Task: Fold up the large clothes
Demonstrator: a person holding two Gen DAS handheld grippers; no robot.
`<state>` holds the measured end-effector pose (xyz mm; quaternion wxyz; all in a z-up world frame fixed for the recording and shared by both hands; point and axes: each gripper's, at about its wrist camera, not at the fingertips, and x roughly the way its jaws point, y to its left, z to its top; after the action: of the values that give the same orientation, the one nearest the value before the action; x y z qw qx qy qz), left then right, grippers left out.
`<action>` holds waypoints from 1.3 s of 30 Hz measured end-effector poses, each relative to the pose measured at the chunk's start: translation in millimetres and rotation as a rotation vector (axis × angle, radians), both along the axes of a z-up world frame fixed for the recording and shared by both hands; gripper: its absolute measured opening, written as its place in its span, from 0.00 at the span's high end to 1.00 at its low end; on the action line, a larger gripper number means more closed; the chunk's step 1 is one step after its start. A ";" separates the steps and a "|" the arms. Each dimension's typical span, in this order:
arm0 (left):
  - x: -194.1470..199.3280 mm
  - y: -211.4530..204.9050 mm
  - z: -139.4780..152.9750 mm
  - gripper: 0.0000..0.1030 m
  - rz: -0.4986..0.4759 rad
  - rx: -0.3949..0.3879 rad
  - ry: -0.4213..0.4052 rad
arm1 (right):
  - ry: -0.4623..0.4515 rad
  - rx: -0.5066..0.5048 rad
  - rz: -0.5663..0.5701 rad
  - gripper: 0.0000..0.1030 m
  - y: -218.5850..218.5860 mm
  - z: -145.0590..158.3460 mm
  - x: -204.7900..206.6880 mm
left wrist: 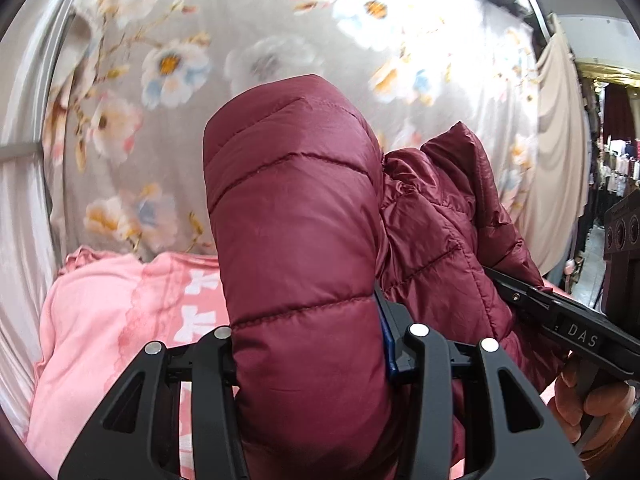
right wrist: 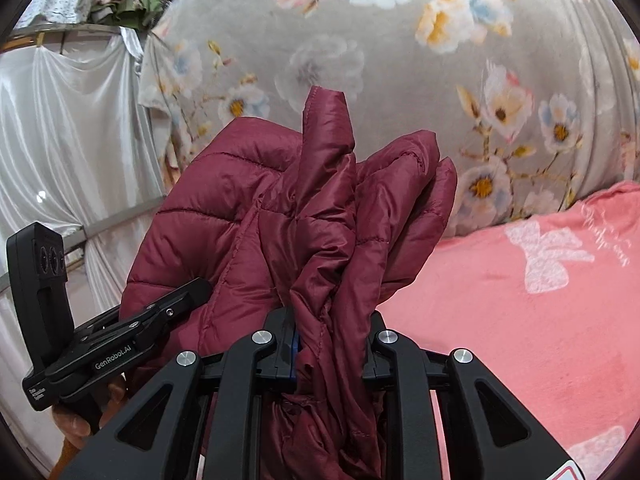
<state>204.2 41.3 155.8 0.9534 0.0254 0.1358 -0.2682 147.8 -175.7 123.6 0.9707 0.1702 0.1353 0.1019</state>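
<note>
The left gripper [left wrist: 308, 344] is closed on a thick padded fold of the maroon jacket [left wrist: 296, 208] — jaws fairly wide apart. The right gripper [right wrist: 328, 344] pinches a thinner bunch of it, jaws narrow. Both point nearly level, close together; a hand [left wrist: 588, 404] holds the right one.

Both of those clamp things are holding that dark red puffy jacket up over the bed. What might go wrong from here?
1. The quilted jacket looks slick; the left gripper clamps a thick padded fold that might slide out.
2. The right gripper pinches several bunched layers, so one layer may slip free and spoil the fold.
3. The pink blanket lies rumpled on the bed, so the jacket may land unevenly.
</note>
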 end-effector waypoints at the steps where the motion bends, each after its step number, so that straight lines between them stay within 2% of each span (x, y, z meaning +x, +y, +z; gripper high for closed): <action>1: 8.4 1.0 -5.6 0.59 0.004 0.002 0.009 | 0.016 0.006 0.001 0.82 0.6 -8.0 9.6; 7: 61.2 9.7 -56.8 0.59 0.004 0.004 0.105 | 0.113 0.010 -0.004 0.82 2.0 -59.9 50.1; 11: 82.9 6.7 -89.6 0.59 -0.001 0.014 0.166 | 0.188 0.021 -0.011 0.82 -3.4 -96.5 70.2; 16: 103.1 -2.5 -134.0 0.59 -0.008 0.033 0.247 | 0.271 0.027 -0.024 0.82 -9.0 -140.5 88.0; 21: 115.2 -7.2 -165.8 0.59 -0.005 0.056 0.308 | 0.337 0.033 -0.038 0.82 -12.5 -174.5 96.6; 23: 117.3 -6.0 -174.2 0.59 0.008 0.060 0.309 | 0.353 0.048 -0.043 0.82 -17.0 -184.9 98.1; 26: 122.8 0.3 -180.8 0.56 0.009 0.040 0.327 | 0.383 0.064 -0.043 0.79 -22.5 -194.0 103.0; 28: 124.7 0.6 -187.1 0.49 0.023 0.051 0.334 | 0.399 0.074 -0.046 0.70 -25.1 -196.7 104.6; 30: 127.4 1.6 -192.8 0.40 0.051 0.051 0.351 | 0.417 0.085 -0.049 0.66 -28.5 -194.9 103.2; 33: 125.6 11.4 -190.1 0.37 0.094 0.030 0.385 | 0.430 0.062 -0.077 0.57 -33.7 -185.0 92.3; 36: 114.3 27.0 -171.2 0.35 0.154 0.018 0.379 | 0.395 0.021 -0.145 0.56 -39.9 -163.6 68.8; 38: 105.9 33.4 -150.5 0.35 0.200 0.024 0.334 | 0.358 -0.019 -0.174 0.63 -37.2 -145.0 60.2; 39: 104.3 33.3 -140.7 0.34 0.224 0.031 0.319 | 0.339 -0.043 -0.174 0.70 -31.4 -133.9 60.3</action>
<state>308.5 74.6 15.1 0.9432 -0.0178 0.2911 -0.1590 208.0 -207.1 -10.3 0.9426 0.1753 0.2839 -0.0156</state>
